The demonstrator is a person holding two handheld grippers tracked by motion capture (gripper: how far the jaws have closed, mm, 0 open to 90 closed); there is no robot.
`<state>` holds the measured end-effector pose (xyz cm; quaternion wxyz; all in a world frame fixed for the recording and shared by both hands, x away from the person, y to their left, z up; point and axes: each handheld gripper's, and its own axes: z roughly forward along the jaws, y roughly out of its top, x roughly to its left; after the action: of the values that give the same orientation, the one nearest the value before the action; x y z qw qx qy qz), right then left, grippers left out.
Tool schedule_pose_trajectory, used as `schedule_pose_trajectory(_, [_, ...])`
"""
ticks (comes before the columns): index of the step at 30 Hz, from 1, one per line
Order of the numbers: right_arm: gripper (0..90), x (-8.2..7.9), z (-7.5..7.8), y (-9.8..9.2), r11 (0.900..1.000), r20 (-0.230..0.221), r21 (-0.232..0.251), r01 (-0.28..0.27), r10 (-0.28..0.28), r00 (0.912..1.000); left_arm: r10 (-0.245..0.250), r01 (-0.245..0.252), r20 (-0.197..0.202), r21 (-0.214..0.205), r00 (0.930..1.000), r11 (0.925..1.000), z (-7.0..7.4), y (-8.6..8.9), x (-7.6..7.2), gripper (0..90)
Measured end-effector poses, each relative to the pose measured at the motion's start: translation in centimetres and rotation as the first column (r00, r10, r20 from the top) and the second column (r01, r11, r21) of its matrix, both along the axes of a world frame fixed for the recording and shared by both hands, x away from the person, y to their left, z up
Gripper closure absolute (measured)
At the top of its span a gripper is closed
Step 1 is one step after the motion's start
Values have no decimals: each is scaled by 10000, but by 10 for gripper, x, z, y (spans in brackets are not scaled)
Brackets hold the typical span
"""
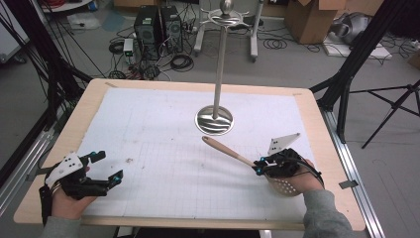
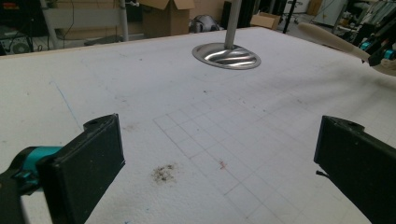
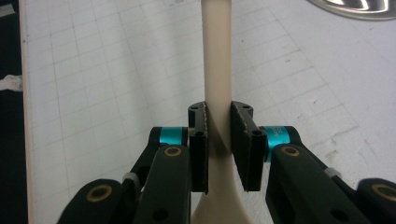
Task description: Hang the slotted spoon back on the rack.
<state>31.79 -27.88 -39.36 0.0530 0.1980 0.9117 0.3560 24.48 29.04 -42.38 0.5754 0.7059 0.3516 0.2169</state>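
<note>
The right gripper (image 3: 219,140) clamps the handle of the slotted spoon (image 1: 233,152) near the utensil stand (image 1: 214,120), while the left gripper (image 1: 106,167) rests wide open on the white mat (image 1: 163,163).

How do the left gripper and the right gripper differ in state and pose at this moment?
The left gripper has its jaws spread wide with nothing between them; the right gripper is shut on the handle of the cream slotted spoon. The left gripper sits near the table's left front corner, the right near its right front edge, with the spoon's handle pointing towards the metal stand. Both are black with teal accents and hand-held over the white mat.
</note>
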Motion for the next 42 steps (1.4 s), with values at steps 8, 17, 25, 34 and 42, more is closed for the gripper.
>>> schedule_pose_trajectory(8, [779,0,5,-6,9984,193,538,186,-197,9996,36,-36,25,-19,10000,10000,0,0,-1,18])
schedule_pose_trajectory(17, [779,1,9,-14,9909,170,1317,283,-308,9994,129,-129,29,-4,9999,9999,1,5,-3,18])
schedule_pose_trajectory(25, [779,5,13,-20,9803,412,1933,407,-496,9979,198,-198,29,72,9998,9998,0,6,-9,18])
schedule_pose_trajectory(34, [779,11,21,-24,9716,628,2291,591,-753,9952,306,-306,-11,89,9995,9995,-1,9,-13,18])
schedule_pose_trajectory(42, [779,13,30,-28,9646,789,2558,642,-870,9931,358,-358,42,33,9994,9994,1,11,-16,18])
